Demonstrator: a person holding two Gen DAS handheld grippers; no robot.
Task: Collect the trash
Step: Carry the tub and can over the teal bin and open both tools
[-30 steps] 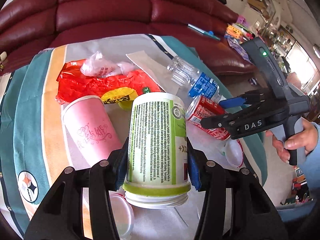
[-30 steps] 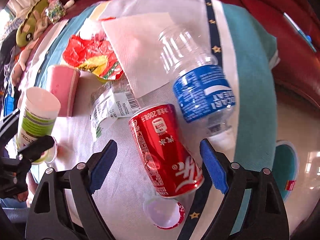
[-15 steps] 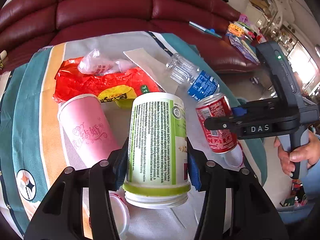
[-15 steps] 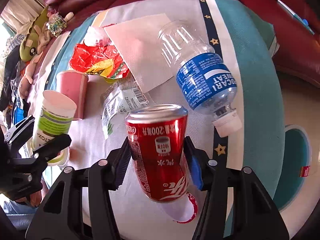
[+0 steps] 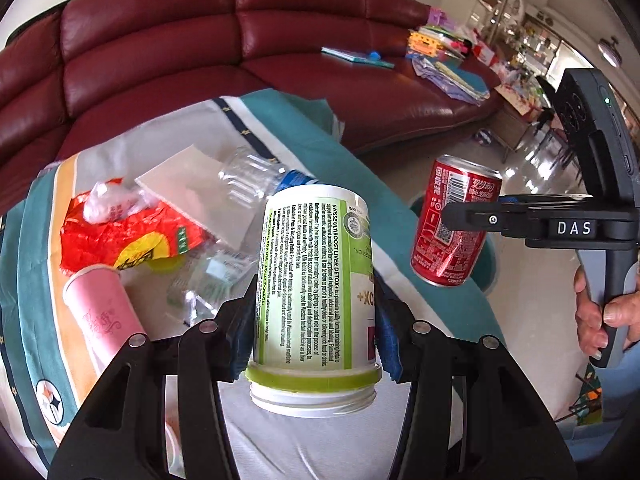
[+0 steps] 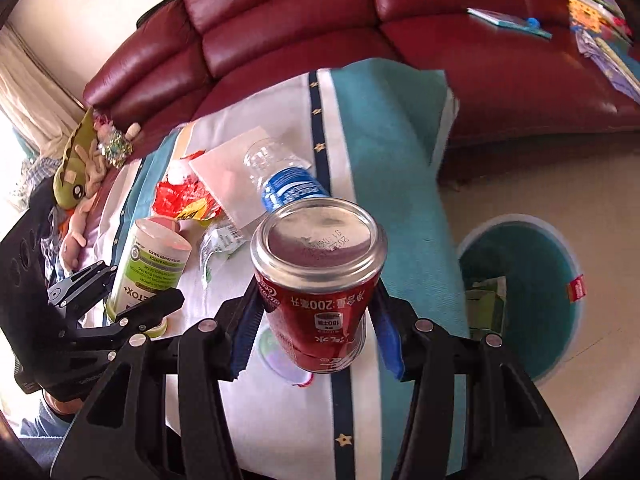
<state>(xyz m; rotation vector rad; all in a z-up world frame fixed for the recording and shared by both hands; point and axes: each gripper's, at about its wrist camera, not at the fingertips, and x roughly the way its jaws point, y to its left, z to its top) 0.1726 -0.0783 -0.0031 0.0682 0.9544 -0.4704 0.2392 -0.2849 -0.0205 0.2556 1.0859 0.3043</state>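
My left gripper [image 5: 316, 320] is shut on a white and green supplement jar [image 5: 316, 280], lidless, held upside down above the table. My right gripper [image 6: 316, 320] is shut on a red soda can [image 6: 320, 280], lifted off the table; it also shows in the left wrist view [image 5: 452, 220], out past the table's right edge. On the table lie a clear water bottle with a blue label [image 6: 286, 184], a red and yellow wrapper [image 5: 120, 236], a pink paper cup [image 5: 104, 316], a white napkin [image 5: 196, 184] and clear plastic film [image 6: 218, 244].
A teal trash bin [image 6: 556, 280] with a green carton inside stands on the floor right of the table. A dark red sofa [image 5: 200, 60] runs behind the cloth-covered table [image 6: 388, 160]. A round lid [image 6: 280, 356] lies under the can. Plush toys [image 6: 80, 168] sit at left.
My right gripper closed on the soda can and lifted it up and to the right, off the table. My left gripper rose a little with the jar.
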